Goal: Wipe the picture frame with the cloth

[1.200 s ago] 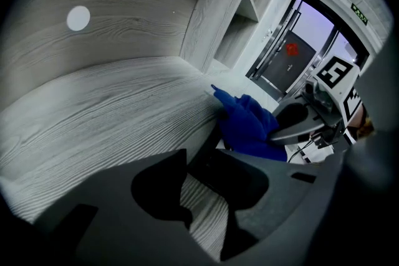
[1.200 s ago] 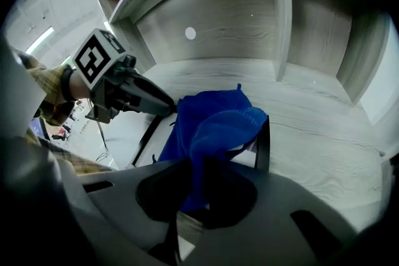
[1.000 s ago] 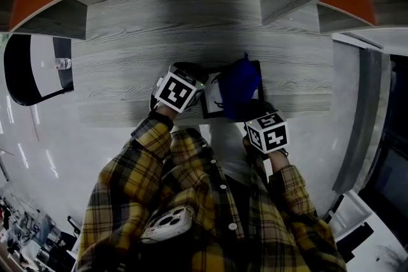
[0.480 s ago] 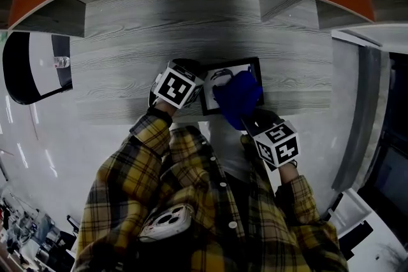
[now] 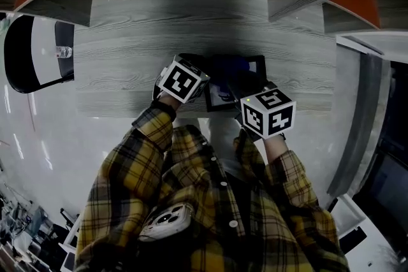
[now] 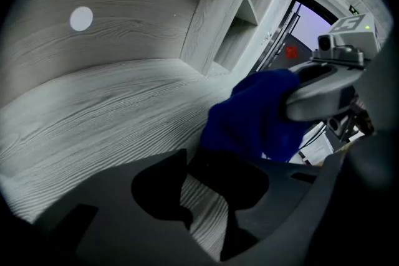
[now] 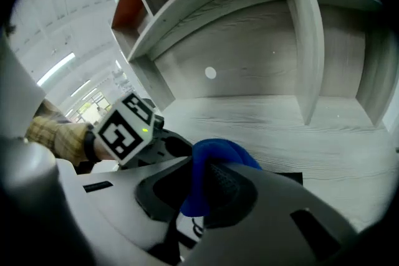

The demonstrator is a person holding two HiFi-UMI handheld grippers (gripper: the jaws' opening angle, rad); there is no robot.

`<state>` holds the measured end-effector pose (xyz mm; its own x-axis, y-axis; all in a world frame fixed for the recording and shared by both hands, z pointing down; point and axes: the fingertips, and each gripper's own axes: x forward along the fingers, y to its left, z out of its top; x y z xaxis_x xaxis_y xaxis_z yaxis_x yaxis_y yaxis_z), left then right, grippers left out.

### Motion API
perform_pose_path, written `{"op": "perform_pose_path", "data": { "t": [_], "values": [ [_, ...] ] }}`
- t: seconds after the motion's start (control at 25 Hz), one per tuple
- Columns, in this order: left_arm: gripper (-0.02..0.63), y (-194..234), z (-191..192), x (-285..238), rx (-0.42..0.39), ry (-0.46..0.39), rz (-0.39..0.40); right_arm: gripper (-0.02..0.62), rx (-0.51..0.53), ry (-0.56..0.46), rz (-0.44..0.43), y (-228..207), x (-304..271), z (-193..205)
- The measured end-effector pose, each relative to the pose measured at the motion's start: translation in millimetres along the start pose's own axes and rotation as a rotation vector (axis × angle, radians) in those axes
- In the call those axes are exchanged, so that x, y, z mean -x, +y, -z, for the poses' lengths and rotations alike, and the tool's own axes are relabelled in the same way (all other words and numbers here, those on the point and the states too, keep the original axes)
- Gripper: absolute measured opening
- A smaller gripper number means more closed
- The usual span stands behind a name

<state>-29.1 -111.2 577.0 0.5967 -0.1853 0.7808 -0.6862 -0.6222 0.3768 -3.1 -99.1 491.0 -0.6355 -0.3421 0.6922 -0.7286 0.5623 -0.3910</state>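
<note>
The frame (image 5: 218,97) lies flat on the desk (image 5: 127,67), between the two grippers. The blue cloth (image 7: 209,156) is held over it, clamped in the jaws of the right gripper (image 7: 198,193). At the frame's left edge the left gripper (image 6: 201,196) is kept with jaws apart, nothing gripped.

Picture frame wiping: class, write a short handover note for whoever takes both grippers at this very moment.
Left gripper: fingers apart, nothing gripped, parked at the left edge of the picture frame on the table.
Right gripper: shut on the blue cloth, held over the picture frame.
Done: the blue cloth is in hand and at the picture frame. How much has been wiped cannot be told.
To do: wipe across the face and edges.
</note>
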Motion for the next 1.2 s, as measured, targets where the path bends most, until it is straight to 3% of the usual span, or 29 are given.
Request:
{"op": "perform_pose_path", "data": {
  "t": [0.2, 0.36, 1.0, 1.2],
  "values": [
    [0.127, 0, 0, 0, 0.000, 0.015, 0.000, 0.051, 0.033, 0.043, 0.115, -22, -45, 17],
    [0.127, 4, 4, -1, 0.000, 0.024, -0.017, 0.049, 0.112, 0.066, 0.139, -21, -49, 29],
    [0.127, 7, 4, -1, 0.009, 0.018, -0.027, 0.049, 0.078, 0.290, -0.038, 25, -37, 95],
    [0.127, 3, 2, 0, 0.011, 0.017, -0.015, 0.049, 0.028, 0.309, -0.083, 31, -24, 109]
  ]
}}
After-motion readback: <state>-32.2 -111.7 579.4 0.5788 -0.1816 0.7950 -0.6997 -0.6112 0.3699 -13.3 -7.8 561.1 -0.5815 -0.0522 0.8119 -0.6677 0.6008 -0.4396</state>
